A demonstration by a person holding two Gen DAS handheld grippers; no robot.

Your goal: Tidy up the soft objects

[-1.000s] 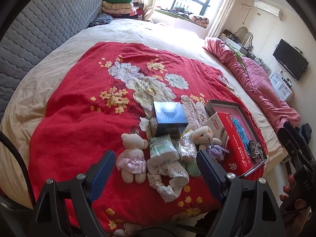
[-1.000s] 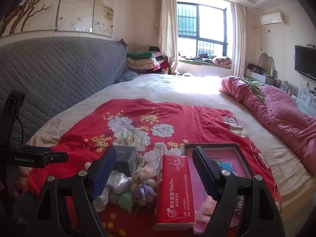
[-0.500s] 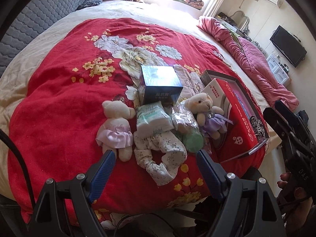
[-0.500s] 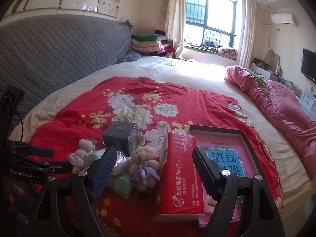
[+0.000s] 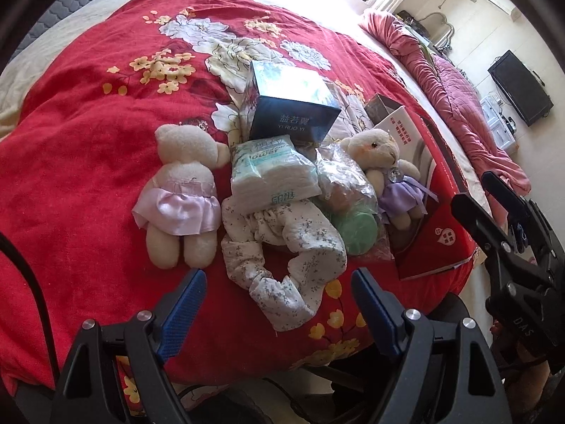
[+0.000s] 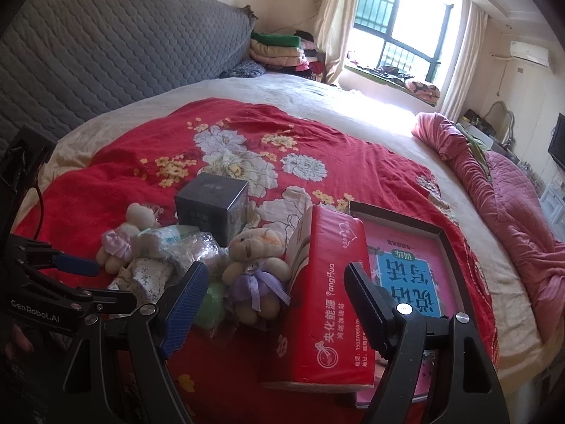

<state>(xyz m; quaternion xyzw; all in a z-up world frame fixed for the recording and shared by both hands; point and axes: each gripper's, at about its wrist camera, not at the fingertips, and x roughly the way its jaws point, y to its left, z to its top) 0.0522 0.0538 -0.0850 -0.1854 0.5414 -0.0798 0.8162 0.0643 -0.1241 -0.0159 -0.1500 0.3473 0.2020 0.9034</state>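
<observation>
Red floral blanket (image 5: 88,134) on bed; window (image 6: 395,39) overexposed, perhaps barred.

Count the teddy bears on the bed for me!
2. One bear in a pink skirt lies left of the pile; the other bear, in purple, leans against the red box.

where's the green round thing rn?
Left wrist view, right of centre: the green round item lies inside a clear plastic bag, between the floral cloth and the purple-dressed bear, ahead of the open left gripper.
</observation>
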